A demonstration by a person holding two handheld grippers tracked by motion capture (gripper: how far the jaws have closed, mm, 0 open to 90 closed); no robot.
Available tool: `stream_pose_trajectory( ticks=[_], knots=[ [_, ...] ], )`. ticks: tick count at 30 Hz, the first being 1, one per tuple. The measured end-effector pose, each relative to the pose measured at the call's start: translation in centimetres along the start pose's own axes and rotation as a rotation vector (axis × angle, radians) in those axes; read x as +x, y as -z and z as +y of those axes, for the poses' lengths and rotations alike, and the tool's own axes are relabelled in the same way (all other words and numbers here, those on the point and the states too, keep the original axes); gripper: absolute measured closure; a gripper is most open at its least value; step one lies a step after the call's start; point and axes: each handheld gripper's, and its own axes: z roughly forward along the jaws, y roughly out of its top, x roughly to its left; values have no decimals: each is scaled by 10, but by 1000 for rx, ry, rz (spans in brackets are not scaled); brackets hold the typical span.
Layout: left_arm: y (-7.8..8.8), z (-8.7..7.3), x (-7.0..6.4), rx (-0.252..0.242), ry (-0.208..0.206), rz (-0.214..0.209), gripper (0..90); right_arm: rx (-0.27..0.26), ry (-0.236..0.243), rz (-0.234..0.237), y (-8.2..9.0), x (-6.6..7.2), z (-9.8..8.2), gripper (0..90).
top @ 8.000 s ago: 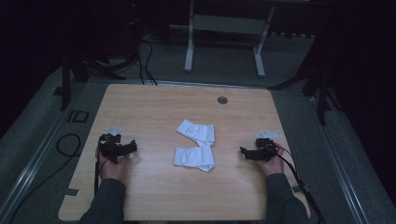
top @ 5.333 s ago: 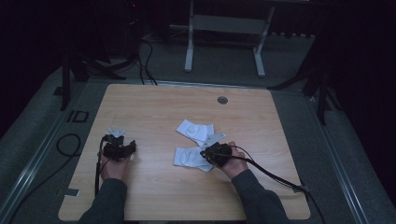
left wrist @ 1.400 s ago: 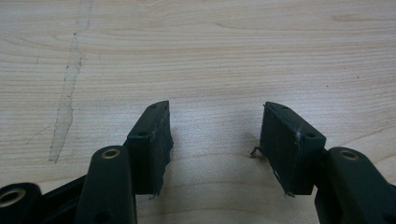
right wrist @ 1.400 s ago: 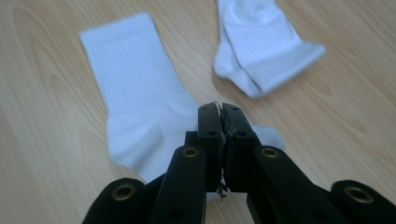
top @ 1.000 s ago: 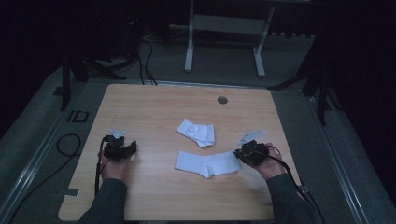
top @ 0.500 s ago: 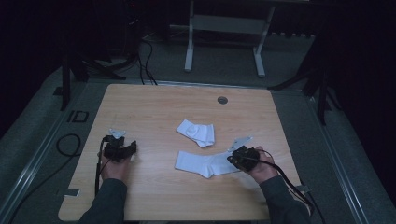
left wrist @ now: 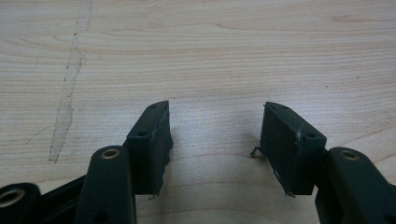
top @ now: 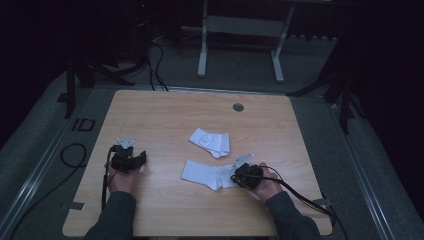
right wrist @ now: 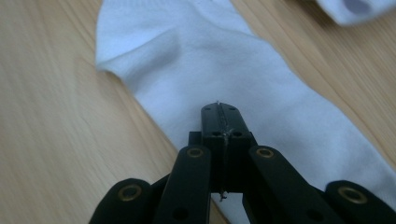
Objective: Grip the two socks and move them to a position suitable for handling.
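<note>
- While the left gripper [top: 134,160] idles, the right gripper [top: 244,175] has slid left from its spot half a second ago and now sits over the right end of the flattened sock [top: 207,174].
- Compared with one second ago, that gripper has moved off the sock's right tip and inward, over the fabric; the sock itself looks unchanged, stretched out flat.
- Eight seconds ago the same sock lay bunched up; it is now laid out long, so the straightening step looks mostly done.
- Right gripper view: jaws pressed together, pads meeting with no gap, above the sock [right wrist: 233,74]. No fabric shows between them, so I read this as closed empty and pressing or smoothing, not pinching. That's a judgement, since contact under the tips is hidden.
- Right hand [top: 267,185]: wrapped round the gripper from behind, forearm coming in from the bottom right, tool pointing left along the sock.
- Left gripper [left wrist: 215,135]: jaws wide apart, nothing between them, bare table [left wrist: 210,46] below. Left hand [top: 120,177] rests near the table's left edge, well apart from both socks.
- Farther back: the second sock [top: 211,141] lies folded, just beyond the flat one, not touching it as far as I can tell.
- Likely next: fold the flat sock or pair it with the folded one.
</note>
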Motion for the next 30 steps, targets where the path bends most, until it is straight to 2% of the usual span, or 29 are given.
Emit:
stream_pose_trajectory(
  ticks=[6, 10, 12, 15, 19, 23, 25, 30],
  knots=[
    [0, 0, 0, -2, 2, -2, 432, -17, 23, 34, -8, 12, 14, 897],
    [0, 0, 0, 0, 0, -2, 432, -44, 9, 69, -12, 17, 21, 897],
    [0, 0, 0, -1, 0, -1, 432, -43, 21, 61, -13, 20, 23, 897],
    [0, 0, 0, -1, 0, -1, 432, -49, 35, 74, -16, 26, 29, 897],
    [0, 0, 0, -1, 1, -1, 432, -60, 30, 92, -18, 28, 32, 897],
    [0, 0, 0, -1, 0, -3, 431, -43, 71, 83, -20, 33, 38, 896],
    [0, 0, 0, -2, 1, -3, 431, -54, 69, 80, -17, 29, 40, 890],
    [0, 0, 0, -1, 0, -3, 431, -111, 33, 16, 3, 9, 47, 886]
  ],
)
